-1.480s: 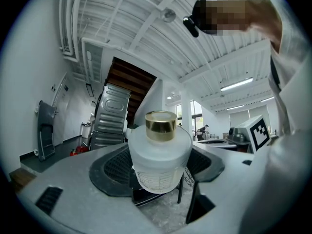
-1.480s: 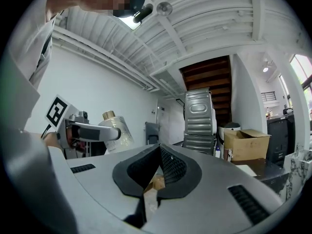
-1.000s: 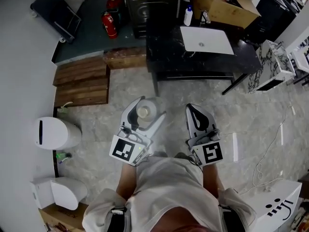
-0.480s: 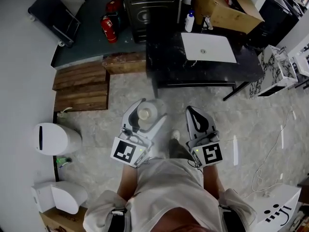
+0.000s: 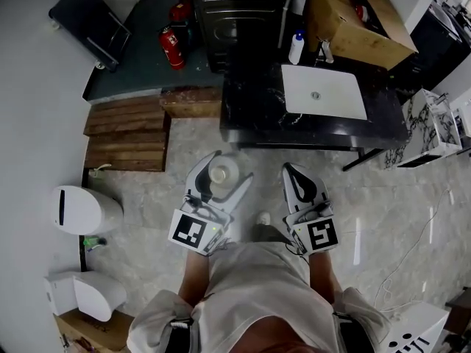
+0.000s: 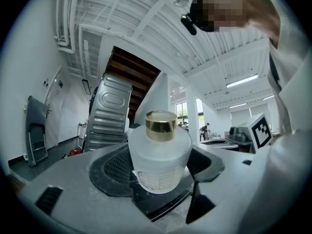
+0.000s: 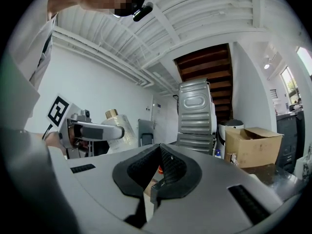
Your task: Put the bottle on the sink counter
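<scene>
The sink counter has slid down toward me in the head view since a second ago, so I'm closer now, with both grippers riding where they were. My left gripper is clamped on the bottle. It stands upright, long axis vertical, gold cap pointing up. It's out over the floor, still apart from the counter. My right gripper carries nothing, jaws pressed together.

Frosted white bottle, gold cap; black sink counter.
</scene>
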`<state>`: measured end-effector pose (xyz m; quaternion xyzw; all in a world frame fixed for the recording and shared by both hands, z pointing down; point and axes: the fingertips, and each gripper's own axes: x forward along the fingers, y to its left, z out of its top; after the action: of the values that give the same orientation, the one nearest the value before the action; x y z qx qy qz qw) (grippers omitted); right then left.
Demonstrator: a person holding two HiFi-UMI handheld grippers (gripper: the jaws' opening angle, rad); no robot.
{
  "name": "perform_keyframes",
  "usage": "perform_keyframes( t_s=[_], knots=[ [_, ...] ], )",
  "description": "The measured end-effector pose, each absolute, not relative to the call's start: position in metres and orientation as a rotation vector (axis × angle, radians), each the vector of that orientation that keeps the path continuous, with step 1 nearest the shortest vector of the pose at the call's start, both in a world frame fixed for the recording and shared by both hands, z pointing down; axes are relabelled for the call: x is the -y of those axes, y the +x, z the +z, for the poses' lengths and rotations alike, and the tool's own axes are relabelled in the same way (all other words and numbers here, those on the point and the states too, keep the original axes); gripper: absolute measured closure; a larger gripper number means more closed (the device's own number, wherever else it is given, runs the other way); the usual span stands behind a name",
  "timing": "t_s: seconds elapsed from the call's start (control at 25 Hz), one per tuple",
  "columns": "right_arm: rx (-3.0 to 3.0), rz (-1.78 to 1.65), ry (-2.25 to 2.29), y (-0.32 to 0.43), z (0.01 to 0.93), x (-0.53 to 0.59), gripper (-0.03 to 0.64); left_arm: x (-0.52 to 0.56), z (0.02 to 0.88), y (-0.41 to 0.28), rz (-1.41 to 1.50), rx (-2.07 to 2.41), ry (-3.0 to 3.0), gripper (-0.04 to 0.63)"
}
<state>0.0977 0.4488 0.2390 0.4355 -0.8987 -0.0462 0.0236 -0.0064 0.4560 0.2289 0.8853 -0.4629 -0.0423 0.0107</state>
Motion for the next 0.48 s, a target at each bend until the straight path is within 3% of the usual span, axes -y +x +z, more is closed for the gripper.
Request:
perform_keyframes(
  t_s=[0.48],
  knots=[
    [2.857, -0.139, 1.208, 0.121, 0.238, -0.383, 0.623, -0.402, 0.228, 0.012, -0.12, 1.601, 2.673, 0.275]
  ],
)
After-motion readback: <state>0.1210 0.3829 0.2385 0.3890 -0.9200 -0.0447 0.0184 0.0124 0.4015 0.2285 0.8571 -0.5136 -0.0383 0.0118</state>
